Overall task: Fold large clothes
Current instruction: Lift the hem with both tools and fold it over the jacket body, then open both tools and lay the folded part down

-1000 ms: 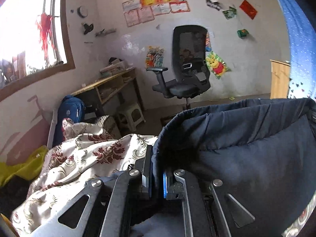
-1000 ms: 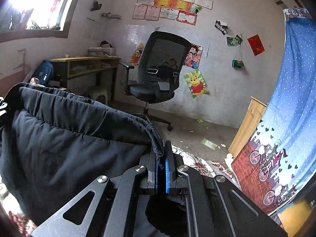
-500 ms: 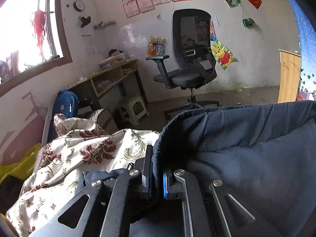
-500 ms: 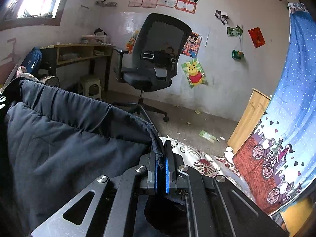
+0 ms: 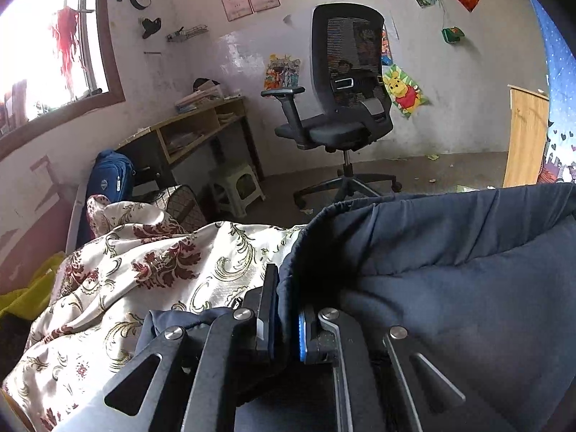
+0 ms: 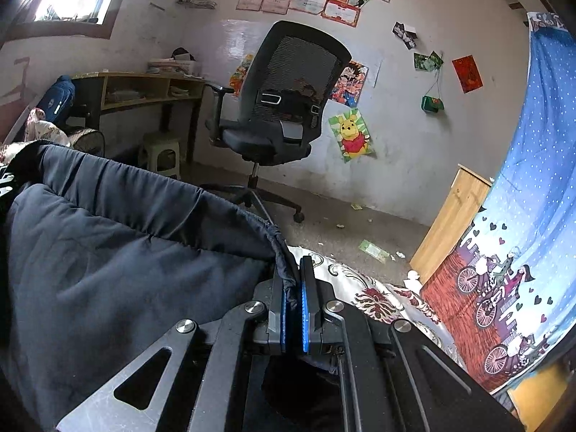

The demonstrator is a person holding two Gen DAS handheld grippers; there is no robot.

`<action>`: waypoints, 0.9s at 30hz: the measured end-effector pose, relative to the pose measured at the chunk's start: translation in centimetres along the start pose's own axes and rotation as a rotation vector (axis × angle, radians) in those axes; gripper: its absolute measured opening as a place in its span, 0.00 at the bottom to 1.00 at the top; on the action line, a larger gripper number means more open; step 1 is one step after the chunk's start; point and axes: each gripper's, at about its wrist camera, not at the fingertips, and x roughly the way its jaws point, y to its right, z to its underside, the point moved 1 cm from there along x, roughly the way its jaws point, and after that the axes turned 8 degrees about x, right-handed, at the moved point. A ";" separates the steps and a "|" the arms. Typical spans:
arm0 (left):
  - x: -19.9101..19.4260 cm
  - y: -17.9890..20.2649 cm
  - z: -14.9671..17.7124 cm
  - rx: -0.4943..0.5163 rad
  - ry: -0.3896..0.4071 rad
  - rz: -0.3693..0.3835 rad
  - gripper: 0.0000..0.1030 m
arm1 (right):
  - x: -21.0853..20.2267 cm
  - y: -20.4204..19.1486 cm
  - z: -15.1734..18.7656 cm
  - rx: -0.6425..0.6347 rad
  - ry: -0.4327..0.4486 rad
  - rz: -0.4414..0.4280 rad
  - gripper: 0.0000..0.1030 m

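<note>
A large dark navy padded garment (image 5: 450,280) stretches between my two grippers, its hemmed edge held up and its body sagging below. My left gripper (image 5: 286,284) is shut on the garment's left corner, cloth pinched between its pads. In the right wrist view the same navy garment (image 6: 126,270) fills the left half. My right gripper (image 6: 291,273) is shut on its right corner, the gathered hem squeezed between the blue pads. Under the garment lies a cream bedspread (image 5: 144,270) with dark red floral print.
A black office chair (image 5: 342,108) stands on the floor ahead, with a wooden desk (image 5: 194,129), a small stool (image 5: 237,187) and a blue backpack (image 5: 108,180) to its left. A blue patterned curtain (image 6: 522,216) and a wooden board (image 6: 453,216) are on the right.
Both grippers have sunk with the garment still held; the room's far wall and chair sit higher in both views than a second ago. The grips look the same.
</note>
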 end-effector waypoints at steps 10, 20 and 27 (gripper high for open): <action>-0.2 -0.4 0.3 0.005 0.015 0.022 0.21 | -0.2 0.4 -0.2 0.014 0.001 -0.019 0.14; -4.4 -2.4 0.8 -0.091 0.126 0.138 0.83 | -3.4 2.4 0.3 0.051 0.053 -0.168 0.70; -6.8 -1.6 4.8 0.041 0.109 0.343 0.88 | -3.9 2.4 4.3 0.035 -0.098 -0.430 0.82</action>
